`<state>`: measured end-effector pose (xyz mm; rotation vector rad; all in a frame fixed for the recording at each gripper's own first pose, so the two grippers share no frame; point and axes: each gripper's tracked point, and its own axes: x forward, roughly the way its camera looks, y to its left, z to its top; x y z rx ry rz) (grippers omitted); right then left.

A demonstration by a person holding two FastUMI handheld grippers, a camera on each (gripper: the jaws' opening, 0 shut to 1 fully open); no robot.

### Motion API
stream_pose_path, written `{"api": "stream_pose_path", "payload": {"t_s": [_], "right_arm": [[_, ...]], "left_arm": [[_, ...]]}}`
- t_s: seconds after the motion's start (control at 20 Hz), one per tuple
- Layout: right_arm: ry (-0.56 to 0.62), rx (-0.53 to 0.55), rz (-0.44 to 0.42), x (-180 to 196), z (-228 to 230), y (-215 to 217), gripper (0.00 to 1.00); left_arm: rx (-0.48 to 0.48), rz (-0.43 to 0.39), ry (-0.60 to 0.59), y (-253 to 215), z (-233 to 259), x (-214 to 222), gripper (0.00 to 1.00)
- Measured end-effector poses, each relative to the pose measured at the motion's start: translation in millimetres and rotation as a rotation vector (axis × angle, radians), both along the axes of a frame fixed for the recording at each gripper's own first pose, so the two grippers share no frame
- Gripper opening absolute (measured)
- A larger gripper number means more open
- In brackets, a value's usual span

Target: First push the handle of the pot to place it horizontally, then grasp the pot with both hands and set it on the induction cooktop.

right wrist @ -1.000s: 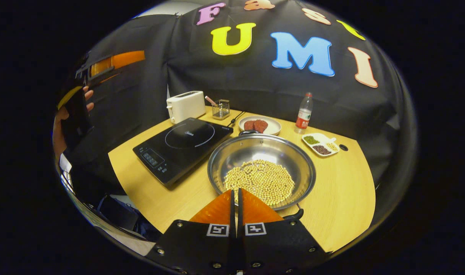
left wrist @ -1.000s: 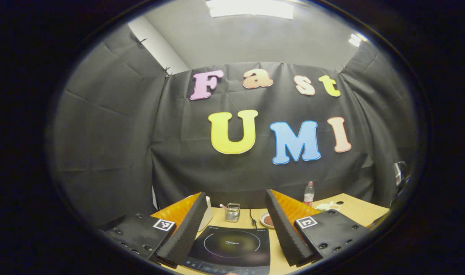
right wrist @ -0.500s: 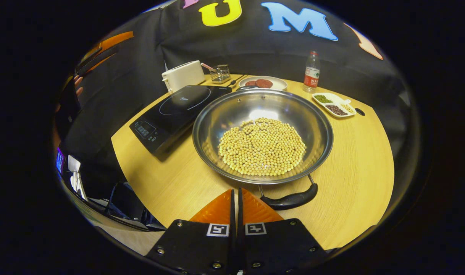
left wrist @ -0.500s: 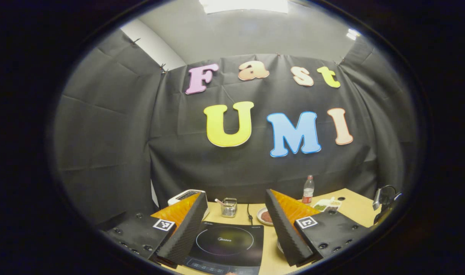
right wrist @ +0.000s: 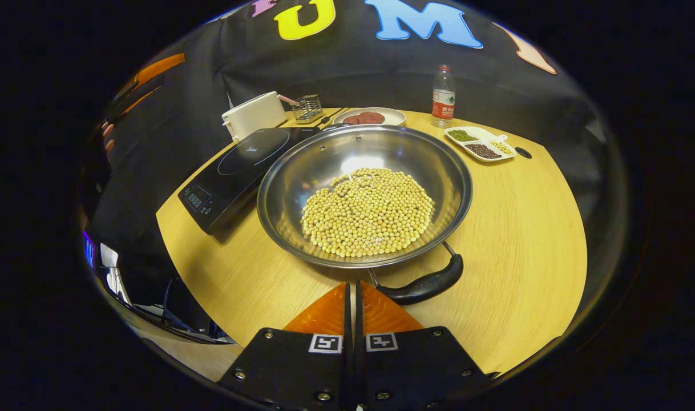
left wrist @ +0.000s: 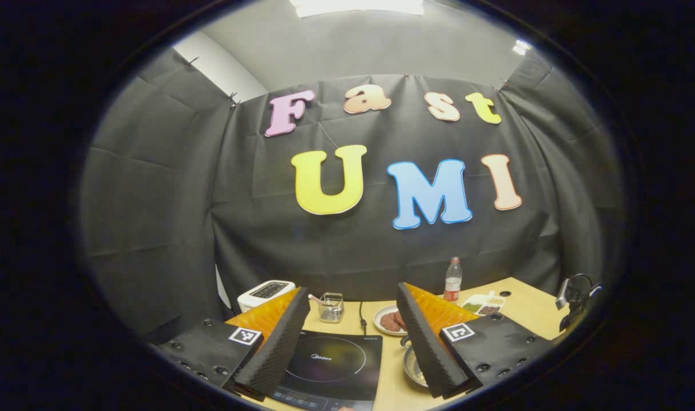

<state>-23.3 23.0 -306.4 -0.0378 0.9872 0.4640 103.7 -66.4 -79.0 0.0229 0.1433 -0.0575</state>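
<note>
Pot (right wrist: 364, 194) of beans sits mid-table, just right of the cooktop (right wrist: 233, 171), near handle (right wrist: 424, 285) slanted. Right gripper (right wrist: 353, 299), jaws pressed together on nothing, just beside it: best nudged with closed tips, low and slow. Left gripper (left wrist: 353, 337) wide apart, raised. Table edge (right wrist: 222, 319) close; open wood to the right.

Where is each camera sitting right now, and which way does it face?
Left gripper view: rides the left tool, held level, open, facing the booth's back wall over the cooktop.
Right gripper view: rides the right tool, shut, angled down at the pot and its handle.
Shared: cooktop, toaster, bottle, plate.
</note>
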Motion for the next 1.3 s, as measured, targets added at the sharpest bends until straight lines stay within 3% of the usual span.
{"api": "stream_pose_path", "payload": {"t_s": [0.95,1.3], "right_arm": [[-0.040,-0.091,-0.099,80,-10,-88,0.01],[-0.141,-0.078,-0.213,107,8,-108,0.01]], "left_arm": [[0.008,0.029,0.053,-38,-30,23,0.99],[-0.007,0.026,0.084,-46,-47,28,0.94]]}}
